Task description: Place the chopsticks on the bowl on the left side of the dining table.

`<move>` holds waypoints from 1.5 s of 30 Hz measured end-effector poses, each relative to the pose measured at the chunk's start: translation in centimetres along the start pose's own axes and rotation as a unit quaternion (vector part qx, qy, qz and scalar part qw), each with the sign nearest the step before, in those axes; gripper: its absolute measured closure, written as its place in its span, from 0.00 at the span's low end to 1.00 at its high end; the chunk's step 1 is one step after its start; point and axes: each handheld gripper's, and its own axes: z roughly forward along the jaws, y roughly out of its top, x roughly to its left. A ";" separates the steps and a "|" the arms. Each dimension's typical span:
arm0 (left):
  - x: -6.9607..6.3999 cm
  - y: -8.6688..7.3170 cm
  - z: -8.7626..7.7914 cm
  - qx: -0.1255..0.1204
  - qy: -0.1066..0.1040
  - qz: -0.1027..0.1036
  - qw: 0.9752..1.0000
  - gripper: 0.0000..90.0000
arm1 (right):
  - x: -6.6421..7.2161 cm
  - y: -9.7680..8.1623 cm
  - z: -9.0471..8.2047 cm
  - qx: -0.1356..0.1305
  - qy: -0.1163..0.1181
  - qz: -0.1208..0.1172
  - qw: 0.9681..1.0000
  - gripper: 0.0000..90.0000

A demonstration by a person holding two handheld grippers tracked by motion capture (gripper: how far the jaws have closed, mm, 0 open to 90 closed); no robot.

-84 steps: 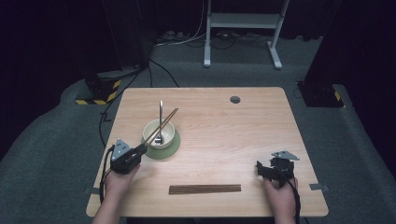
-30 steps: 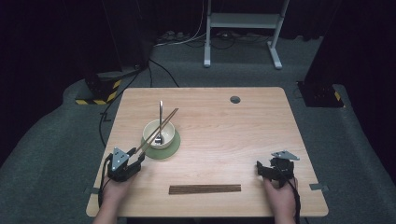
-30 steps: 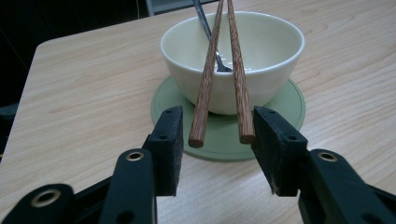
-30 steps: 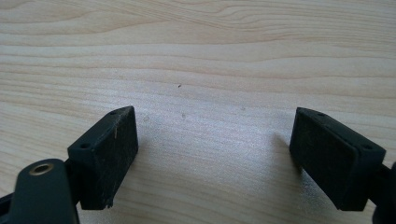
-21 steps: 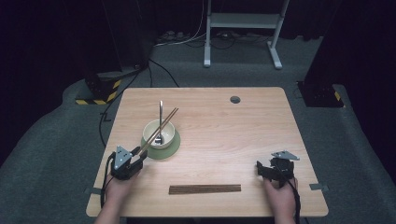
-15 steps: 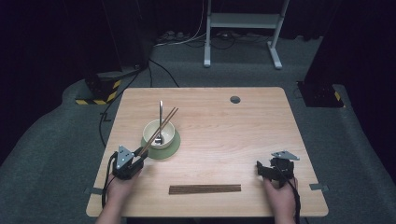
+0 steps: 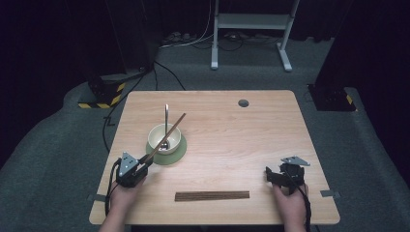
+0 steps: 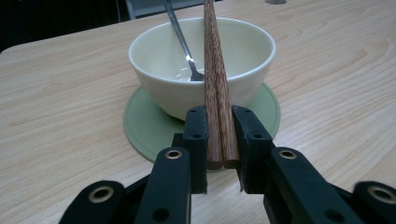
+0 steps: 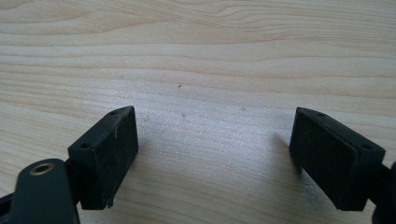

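Left hand-held gripper (image 7: 145, 162) is sitting at the near-left of the surface (image 7: 270, 130), and its jaws have just been closing on the near ends of the pair of wooden chopsticks (image 8: 215, 79); in the left gripper view the pads are pressing both sticks side by side, so it is gripping them. The chopsticks are leaning from the jaws up over the rim of the cream bowl (image 8: 201, 70), far ends pointing past it, with the metal spoon (image 8: 180, 39) resting inside just left of them. The bowl is standing on the green coaster (image 8: 144, 128), directly ahead of the jaws. Risk: the grip is catching only the very butt ends, so the sticks are likely to pivot or scissor apart on lifting, and one could be slipping out. A sideways pull could be dragging on the rim, tipping the bowl or knocking the spoon. Whether the pads are holding both sticks equally is hard to tell from here. A second bundle of dark sticks (image 7: 212, 195) is lying flat at the near edge, mid-surface, well apart from both hands. Right hand-held gripper (image 9: 212, 158) is resting at the near-right, jaws standing wide with bare wood between them.
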 end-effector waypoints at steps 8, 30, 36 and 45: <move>-1.1 0.0 -0.3 0.001 -0.011 0.007 1.000 0.84 | 0.0 0.0 0.0 0.000 0.001 0.001 1.000 0.17; -2.3 0.1 -0.2 0.006 -0.022 0.018 1.000 0.81 | 0.0 0.0 0.0 0.000 0.001 0.002 1.000 0.17; -2.1 0.1 -0.2 0.012 -0.013 0.019 1.000 0.73 | 0.0 0.0 0.0 0.000 0.001 0.001 1.000 0.17; -1.0 0.1 -0.1 0.007 0.006 -0.005 1.000 0.69 | -0.1 0.0 -0.3 0.007 0.025 -0.015 1.000 0.21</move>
